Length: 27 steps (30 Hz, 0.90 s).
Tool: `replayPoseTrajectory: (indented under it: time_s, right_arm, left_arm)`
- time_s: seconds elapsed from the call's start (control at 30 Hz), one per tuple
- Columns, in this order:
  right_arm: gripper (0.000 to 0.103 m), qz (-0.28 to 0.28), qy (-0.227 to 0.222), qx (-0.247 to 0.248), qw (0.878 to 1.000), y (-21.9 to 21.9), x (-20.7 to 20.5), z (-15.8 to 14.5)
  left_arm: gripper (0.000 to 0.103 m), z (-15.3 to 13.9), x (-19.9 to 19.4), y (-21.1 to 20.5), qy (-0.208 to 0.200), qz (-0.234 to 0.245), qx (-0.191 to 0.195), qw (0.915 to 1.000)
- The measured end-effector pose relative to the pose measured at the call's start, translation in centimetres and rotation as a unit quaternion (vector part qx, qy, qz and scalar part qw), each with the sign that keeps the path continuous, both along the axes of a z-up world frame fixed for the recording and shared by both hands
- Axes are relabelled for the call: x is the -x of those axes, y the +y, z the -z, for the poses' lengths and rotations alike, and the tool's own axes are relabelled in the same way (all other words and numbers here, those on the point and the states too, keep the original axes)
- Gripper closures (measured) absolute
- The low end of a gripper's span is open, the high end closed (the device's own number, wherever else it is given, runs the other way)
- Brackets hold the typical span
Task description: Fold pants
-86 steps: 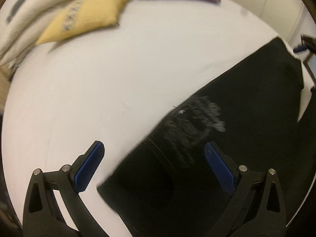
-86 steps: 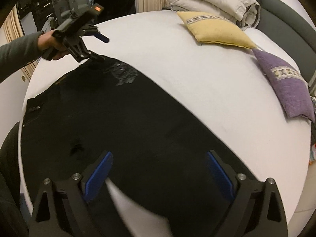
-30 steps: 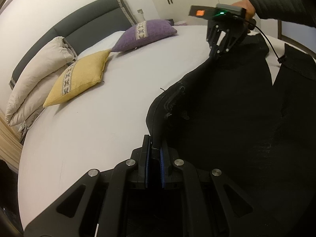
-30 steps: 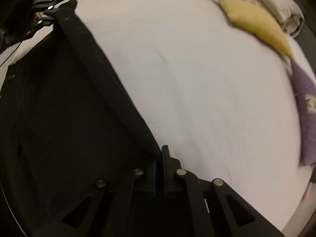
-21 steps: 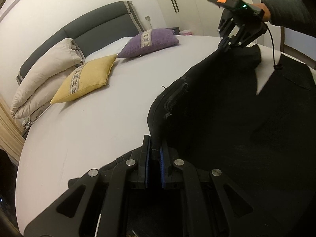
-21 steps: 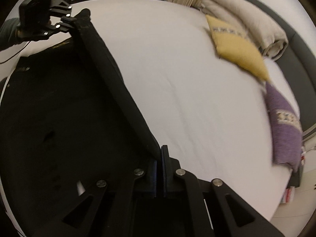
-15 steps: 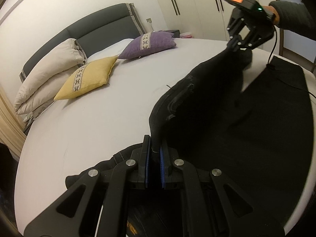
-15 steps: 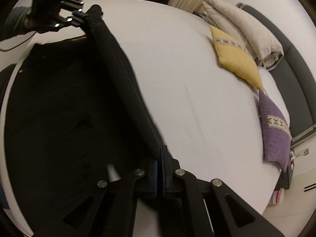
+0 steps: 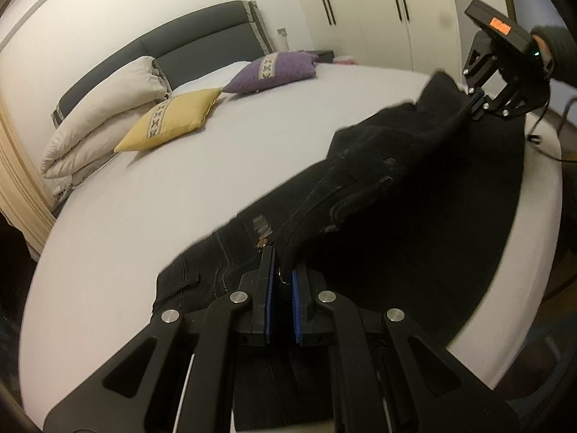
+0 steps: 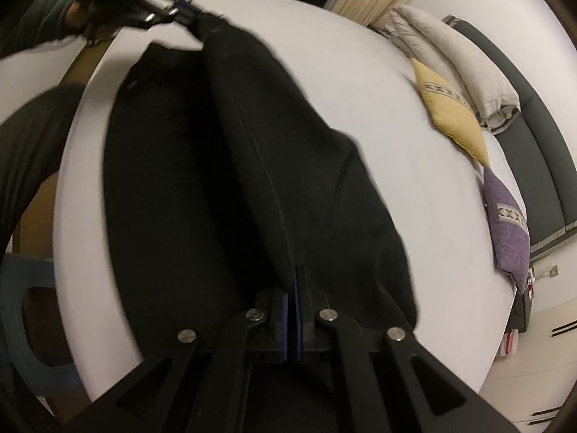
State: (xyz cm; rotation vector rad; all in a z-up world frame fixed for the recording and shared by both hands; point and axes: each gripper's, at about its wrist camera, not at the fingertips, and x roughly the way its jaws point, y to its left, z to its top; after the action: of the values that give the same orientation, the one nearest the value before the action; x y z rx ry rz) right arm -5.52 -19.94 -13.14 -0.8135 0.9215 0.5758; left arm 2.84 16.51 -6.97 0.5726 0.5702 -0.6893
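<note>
Both tongs clamped on the black pants (image 9: 396,195): left gripper (image 9: 281,274), right gripper (image 10: 292,288), stretched above the bed (image 9: 180,187).

Left gripper (image 9: 280,281) clamped on a fold of the black pants (image 9: 396,187), blue pads nearly together with fabric between. Pants stretch taut, lifted, to the right gripper (image 9: 472,106) at upper right, also pinching the fabric; rest lies on the white bed (image 9: 180,195). Yellow pillow (image 9: 169,119), purple pillow (image 9: 270,72) near the grey headboard (image 9: 202,47).
</note>
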Motion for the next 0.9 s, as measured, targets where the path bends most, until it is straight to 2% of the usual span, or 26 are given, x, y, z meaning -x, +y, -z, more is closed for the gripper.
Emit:
replayPoseTrajectory:
  time_s: [0.17, 0.4, 0.57, 0.9]
  right_arm:
    - [0.100, 0.022, 0.022, -0.011, 0.999, 1.0, 1.9, 1.9]
    - [0.100, 0.004, 0.027, 0.042, 0.999, 2.8, 4.6, 4.5]
    - [0.100, 0.021, 0.032, 0.031, 0.999, 2.6, 4.5, 4.6]
    - [0.100, 0.032, 0.022, 0.037, 0.999, 2.8, 6.3, 5.3]
  left_arm:
    - [0.096, 1.2, 3.5, 0.9, 0.005, 0.006, -0.016, 0.9998]
    - [0.096, 4.3, 5.8, 1.2, 0.026, 0.008, -0.039, 0.9988]
    - [0.096, 4.7, 6.2, 1.1, 0.033, 0.009, -0.034, 0.9988]
    - [0.096, 5.4, 5.2, 0.3, 0.042, 0.026, -0.051, 0.9975]
